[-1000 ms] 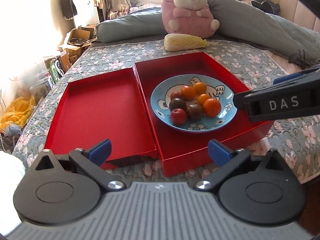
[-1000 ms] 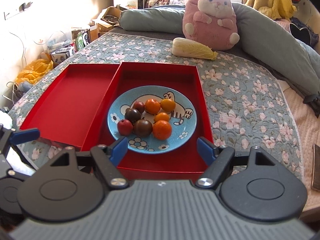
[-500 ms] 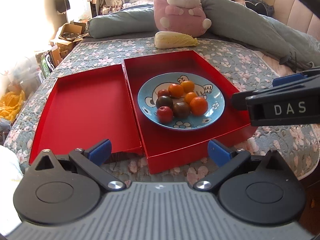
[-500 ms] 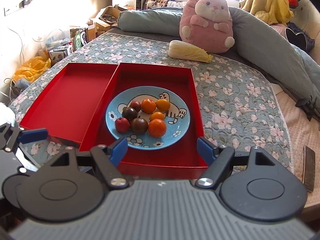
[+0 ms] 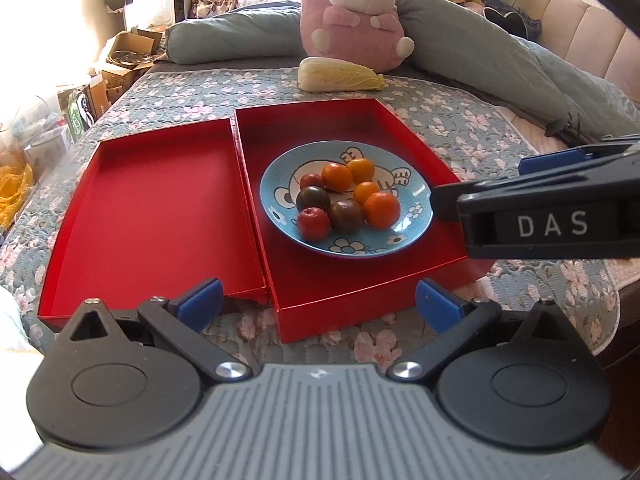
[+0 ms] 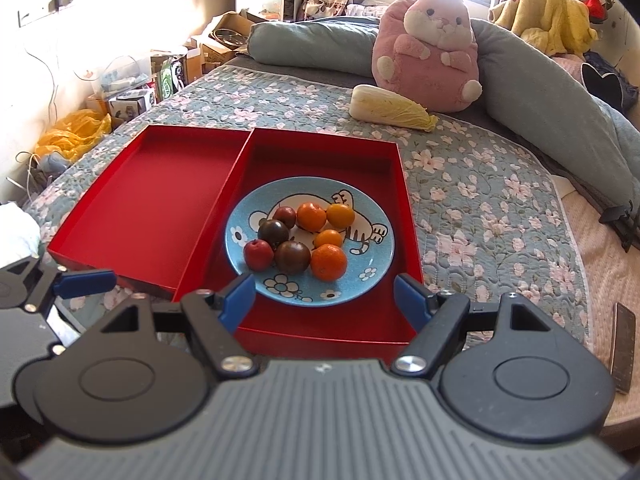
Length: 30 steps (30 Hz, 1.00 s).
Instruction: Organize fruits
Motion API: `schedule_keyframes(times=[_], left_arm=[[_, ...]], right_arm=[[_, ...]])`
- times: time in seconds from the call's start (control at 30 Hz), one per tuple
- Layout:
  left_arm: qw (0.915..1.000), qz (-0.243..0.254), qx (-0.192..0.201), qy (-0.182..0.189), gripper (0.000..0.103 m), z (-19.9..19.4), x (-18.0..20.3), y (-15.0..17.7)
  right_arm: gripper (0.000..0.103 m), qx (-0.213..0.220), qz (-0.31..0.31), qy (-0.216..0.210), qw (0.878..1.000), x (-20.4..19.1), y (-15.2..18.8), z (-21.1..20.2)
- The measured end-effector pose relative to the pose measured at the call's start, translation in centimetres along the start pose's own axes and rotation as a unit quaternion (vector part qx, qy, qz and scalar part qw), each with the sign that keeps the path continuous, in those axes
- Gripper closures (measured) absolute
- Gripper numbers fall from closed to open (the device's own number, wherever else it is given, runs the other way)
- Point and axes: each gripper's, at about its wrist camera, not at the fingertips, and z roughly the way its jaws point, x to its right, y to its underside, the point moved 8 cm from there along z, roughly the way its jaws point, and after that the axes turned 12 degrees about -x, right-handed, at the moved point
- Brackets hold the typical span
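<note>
Fruits (image 6: 297, 239) lie untouched on the plate (image 6: 372, 276) as before, with left tongs (image 5: 319, 305) and right tongs (image 6: 325, 300) still released.

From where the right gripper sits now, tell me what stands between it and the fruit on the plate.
Only the near wall of the red tray lies ahead of the right gripper, low enough to pass over. The fruit sits uncovered on the blue plate. The gripper's fingers are spread and hold nothing. The left gripper stays off to the side.
</note>
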Motion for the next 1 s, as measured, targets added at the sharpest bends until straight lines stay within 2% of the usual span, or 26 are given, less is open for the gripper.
schedule_keyframes(times=[0.33,0.57,0.83,1.0], left_arm=[[0.9991,0.008,-0.005,0.041,0.0,-0.1,1.1,0.1],[0.9982,0.016,-0.006,0.057,0.0,-0.2,1.6,0.3],[0.9979,0.02,-0.006,0.061,0.0,-0.2,1.9,0.4],[0.9992,0.019,0.0,0.034,0.0,-0.1,1.5,0.3]], right_arm=[[0.025,-0.001,0.0,0.0,1.0,0.0,0.0,0.1],[0.025,-0.001,0.001,-0.002,1.0,-0.1,0.3,0.3],[0.024,-0.002,0.0,-0.003,1.0,-0.1,0.3,0.3],[0.024,-0.002,0.002,-0.001,1.0,-0.1,0.4,0.4]])
